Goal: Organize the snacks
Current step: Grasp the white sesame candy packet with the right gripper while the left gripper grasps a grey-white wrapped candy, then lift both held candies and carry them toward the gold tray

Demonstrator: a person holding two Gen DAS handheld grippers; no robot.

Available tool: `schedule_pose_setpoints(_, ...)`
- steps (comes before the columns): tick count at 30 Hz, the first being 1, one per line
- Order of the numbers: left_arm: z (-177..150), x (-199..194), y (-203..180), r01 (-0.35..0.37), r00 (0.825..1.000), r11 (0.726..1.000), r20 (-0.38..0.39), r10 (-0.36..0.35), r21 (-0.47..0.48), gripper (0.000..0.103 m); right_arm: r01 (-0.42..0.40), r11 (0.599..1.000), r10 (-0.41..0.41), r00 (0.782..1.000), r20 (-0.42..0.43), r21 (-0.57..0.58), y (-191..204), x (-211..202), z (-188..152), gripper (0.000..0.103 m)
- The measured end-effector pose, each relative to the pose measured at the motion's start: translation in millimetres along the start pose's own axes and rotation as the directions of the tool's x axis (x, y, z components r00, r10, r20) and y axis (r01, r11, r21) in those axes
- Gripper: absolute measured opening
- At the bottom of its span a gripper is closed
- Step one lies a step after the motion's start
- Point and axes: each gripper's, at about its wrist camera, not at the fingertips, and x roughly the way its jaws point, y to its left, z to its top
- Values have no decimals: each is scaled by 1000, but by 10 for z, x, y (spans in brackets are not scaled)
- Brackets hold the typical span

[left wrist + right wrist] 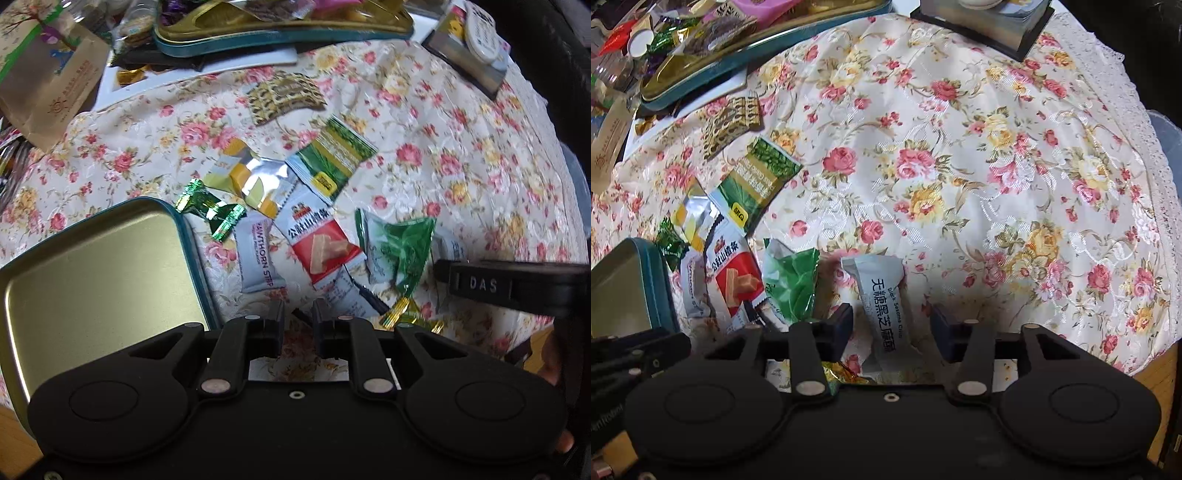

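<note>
I am at the pick-up step of sorting these snacks. My right tool [892, 332] points down over the white black-sesame packet [877, 295], which lies on the floral cloth [997, 166] covering the counter. The packet sits between the two fingers, which stand apart on either side of it; I see a gap on the right side, so I judge they are not yet pressing it. Next I need to finish squeezing across the packet's narrow width, lift it clear and carry it left to the open empty tin [624, 280], which I take to be where the snacks go.

My left tool [298, 325] hangs just right of that tin [92, 266], its fingers nearly together with nothing between them, over bare cloth at the near edge of the snack pile.

The left view shows the pile best: the green twist candy [210, 210], the hawthorn strip packet [255, 254], the red-and-white hawthorn packet [321, 243], the green leaf-print packet [399, 240] and the gold-wrapped candy [402, 314] near my right tool's dark finger [480, 284]. It catches only an edge of the sesame packet. The right view alone shows that packet in full, plus the wide bare stretch of cloth to the right. Both show the full tray of sweets [280, 37] at the far side.
</note>
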Motion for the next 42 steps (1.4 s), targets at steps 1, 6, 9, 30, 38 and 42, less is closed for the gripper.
schedule_pose_setpoints(1,-15,11,-16,-1,1000,1000,-2,1,15,25,-7,1000,7,1000,-10,7,-10,13,0,39)
schedule_pose_setpoints(6,-62,95,-89,9,1000,999,-16,-8,47,25,-62,997,66,995,-71,51,-59,85,19,25)
schedule_pose_setpoints(9,-49,144,-111,46,999,999,-27,-45,27,25,-66,996,70,995,-78,54,-60,90,30,22)
schedule_pose_setpoints(30,59,293,13,120,991,966,-38,-132,-228,25,-143,986,142,990,29,84,-164,-312,153,22)
schedule_pose_setpoints(38,105,301,-173,49,998,993,-24,-52,-105,25,-166,981,164,986,29,99,-242,-349,141,22)
schedule_pose_setpoints(42,111,366,-280,17,999,998,-29,-19,-68,37,-169,981,166,986,33,95,-262,-368,127,22)
